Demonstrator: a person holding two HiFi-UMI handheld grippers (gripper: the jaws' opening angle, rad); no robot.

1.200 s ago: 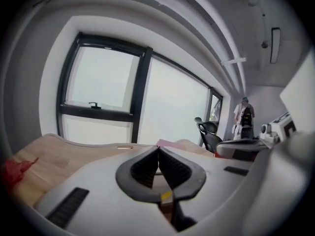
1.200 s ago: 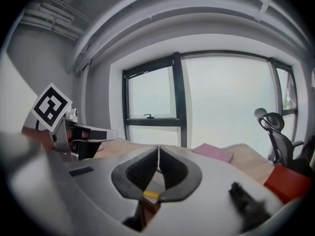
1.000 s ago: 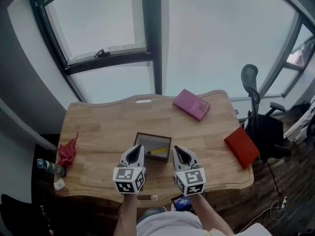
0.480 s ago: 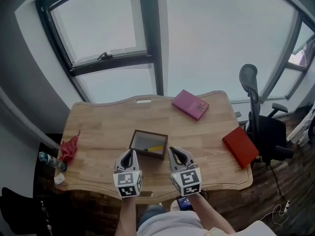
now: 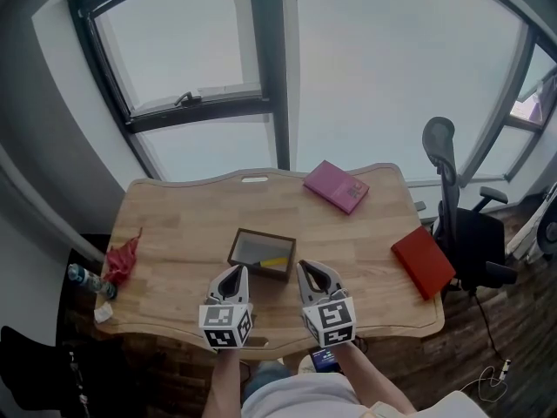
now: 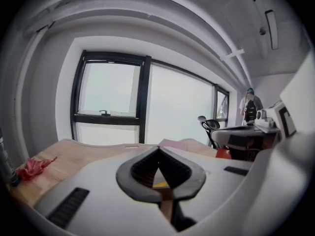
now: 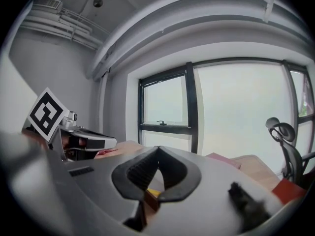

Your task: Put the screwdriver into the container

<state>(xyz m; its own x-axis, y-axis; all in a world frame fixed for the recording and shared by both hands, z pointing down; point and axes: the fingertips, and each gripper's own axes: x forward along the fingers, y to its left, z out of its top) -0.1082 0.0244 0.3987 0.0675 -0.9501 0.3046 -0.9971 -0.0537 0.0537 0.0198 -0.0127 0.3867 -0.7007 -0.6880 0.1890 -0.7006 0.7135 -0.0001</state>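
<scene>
Lying inside the open brown container (image 5: 261, 234) on the worktop (image 5: 183, 225), the yellow object looks like the screwdriver (image 5: 275, 262), so the job seems done. Just nearer, the left tool (image 5: 233, 273) and right tool (image 5: 306, 268) hover clenched, empty.

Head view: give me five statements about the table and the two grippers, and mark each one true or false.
1. The yellow screwdriver lies inside the container. True.
2. The left gripper holds the screwdriver. False: its jaws are shut on nothing.
3. The pink book lies beyond the container, toward the window. True.
4. The red cloth lies at the table's right end. False: it lies at the left end; the red book is at the right.
5. The right gripper is shut and empty. True.
</scene>
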